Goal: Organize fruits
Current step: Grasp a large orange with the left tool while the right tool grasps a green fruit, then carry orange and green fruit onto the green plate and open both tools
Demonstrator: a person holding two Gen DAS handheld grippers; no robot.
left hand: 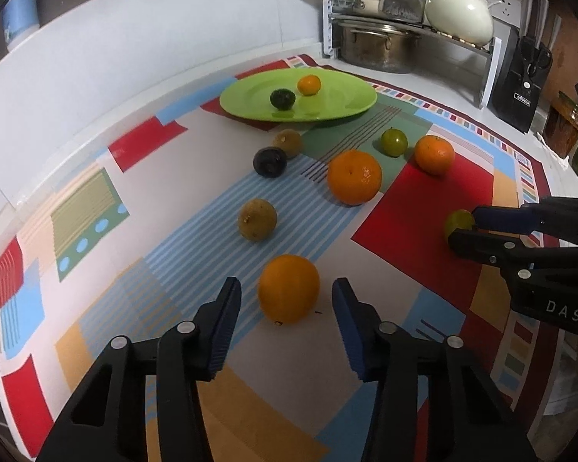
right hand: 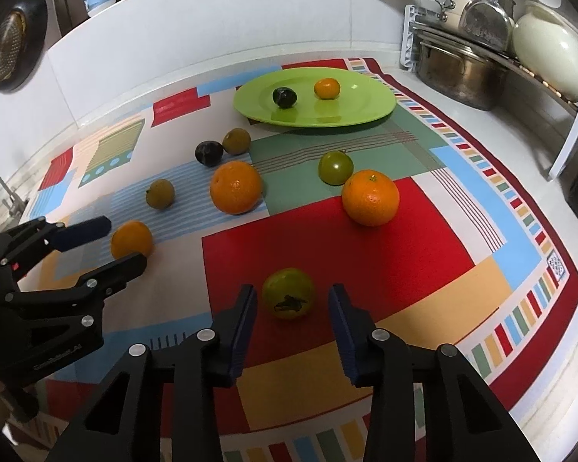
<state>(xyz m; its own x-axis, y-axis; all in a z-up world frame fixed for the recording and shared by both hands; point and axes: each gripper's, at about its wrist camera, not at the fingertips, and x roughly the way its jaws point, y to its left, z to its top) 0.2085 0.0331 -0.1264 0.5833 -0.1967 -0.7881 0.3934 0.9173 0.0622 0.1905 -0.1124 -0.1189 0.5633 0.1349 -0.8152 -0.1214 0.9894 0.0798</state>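
Observation:
An orange (left hand: 288, 288) lies on the patterned mat between the fingers of my left gripper (left hand: 287, 288). Its jaws are open, with a thin gap on each side of the fruit. My right gripper (right hand: 293, 294) straddles a green fruit (right hand: 288, 292) on the red patch, also open, its pads just off the skin. Each gripper shows in the other's view: the right gripper (left hand: 462, 227) at the right edge, the left gripper (right hand: 125, 242) at the left edge. At the back, a green plate (left hand: 350, 104) holds a dark fruit (left hand: 282, 99) and a small orange (left hand: 309, 84).
Loose on the mat are two oranges (left hand: 353, 177) (left hand: 434, 154), a green fruit (left hand: 394, 141), two brownish fruits (left hand: 257, 219) (left hand: 288, 142) and a dark plum (left hand: 269, 161). A rack of pots (left hand: 385, 46) and a knife block (left hand: 520, 84) stand at the back right.

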